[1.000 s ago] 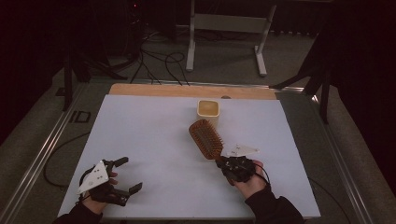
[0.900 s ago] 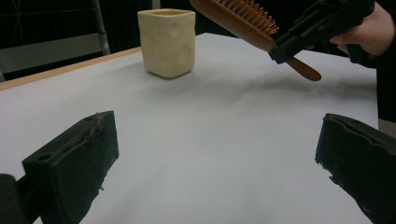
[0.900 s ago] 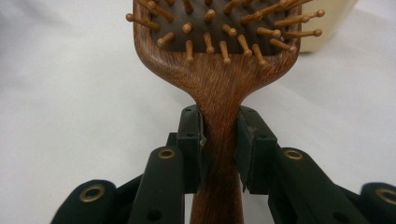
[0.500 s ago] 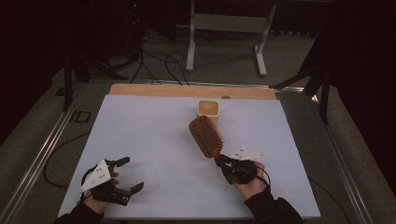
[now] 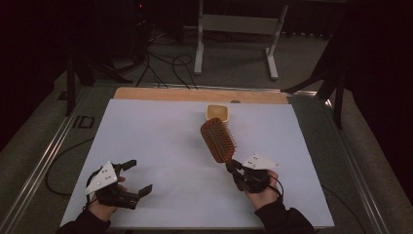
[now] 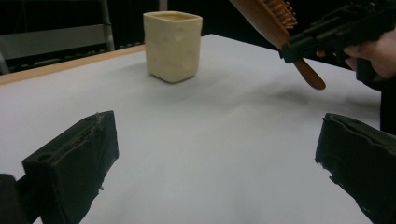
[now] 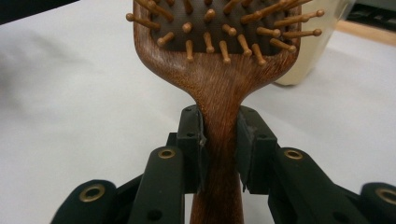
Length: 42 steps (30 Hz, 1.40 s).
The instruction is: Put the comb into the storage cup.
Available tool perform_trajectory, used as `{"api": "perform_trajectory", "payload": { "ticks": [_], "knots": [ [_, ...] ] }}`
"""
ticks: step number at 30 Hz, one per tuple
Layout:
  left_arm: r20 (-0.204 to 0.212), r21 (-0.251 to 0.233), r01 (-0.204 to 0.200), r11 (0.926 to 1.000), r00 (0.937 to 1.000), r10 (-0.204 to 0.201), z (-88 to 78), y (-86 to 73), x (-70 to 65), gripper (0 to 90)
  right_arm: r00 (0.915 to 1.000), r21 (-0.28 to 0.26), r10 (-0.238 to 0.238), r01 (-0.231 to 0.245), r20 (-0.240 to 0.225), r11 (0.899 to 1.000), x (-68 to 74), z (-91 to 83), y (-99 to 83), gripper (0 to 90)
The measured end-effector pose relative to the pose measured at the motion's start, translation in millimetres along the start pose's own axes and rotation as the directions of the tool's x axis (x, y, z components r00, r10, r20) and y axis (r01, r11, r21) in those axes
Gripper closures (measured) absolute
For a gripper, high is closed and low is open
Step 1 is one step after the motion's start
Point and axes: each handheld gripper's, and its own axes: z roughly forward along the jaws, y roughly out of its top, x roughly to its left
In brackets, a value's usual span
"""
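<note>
Grippers sit one in each of my hands, so I have two. My right gripper [image 5: 233,168] is squeezed tight on the handle of the wooden hairbrush [image 5: 218,140]. In the right gripper view the two black jaws press on both sides of the thin brown handle, just below the wide part with the little wooden pins. The brush is lifted off the white table [image 5: 160,141]. Its head points away from me toward the cup [image 5: 217,113], and the pins face up and to the right.

My left gripper [image 5: 135,177] is wide open and holds nothing. In the left gripper view its two jaws stand far apart with bare white table between them. It is near the front left corner of the table, well apart from the brush.

I count one hairbrush and one cup. The cup is pale yellow and stands upright near the far edge of the table, just past the brush head. I can see my right hand [image 6: 373,49] holding the brush up in the left gripper view too.
</note>
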Motion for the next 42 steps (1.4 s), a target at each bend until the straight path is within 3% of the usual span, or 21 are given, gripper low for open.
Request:
{"api": "perform_trajectory", "payload": {
  "ticks": [8, 15, 19, 26, 33, 39, 42],
  "knots": [
    [-0.039, 0.030, 0.054, 0.9981, 0.9978, -0.053, 0.6, 15.3, 4.1, 0.0, 1.0000, 0.004, 0.004, -0.004, -0.004, 1.000, -0.4, -0.1, 1.2, 73.1],
    [0.001, 0.064, 0.102, 0.9927, 0.9948, -0.102, 12.2, 47.0, 4.7, 0.0, 1.0000, -0.005, 0.007, -0.007, 0.000, 1.000, -1.3, -2.0, 2.7, 73.1],
    [0.001, 0.078, 0.134, 0.9880, 0.9909, -0.134, 20.0, 65.5, 4.6, 0.0, 1.0000, -0.005, 0.010, -0.010, 0.000, 1.000, -1.8, -2.5, 3.2, 73.1],
    [0.003, 0.074, 0.101, 0.9921, 0.9949, -0.101, 31.2, 93.0, -1.6, 0.0, 0.9999, -0.013, 0.011, -0.011, 0.001, 1.000, -0.4, -4.3, 5.6, 73.1],
    [0.037, 0.101, 0.086, 0.9912, 0.9952, -0.090, 49.8, 114.4, -11.0, 0.0, 0.9999, -0.009, 0.006, -0.006, 0.013, 1.000, 1.5, -4.1, 5.9, 73.1],
    [0.057, 0.123, 0.103, 0.9870, 0.9922, -0.111, 66.0, 125.8, -17.8, 0.1, 0.9999, -0.017, 0.004, -0.004, 0.012, 1.000, 1.6, -4.7, 6.8, 73.1],
    [0.086, 0.130, 0.127, 0.9834, 0.9865, -0.139, 77.0, 133.5, -22.3, 0.1, 0.9999, -0.013, 0.006, -0.006, 0.011, 1.000, 1.7, -4.8, 6.9, 73.1]
  ]
}}
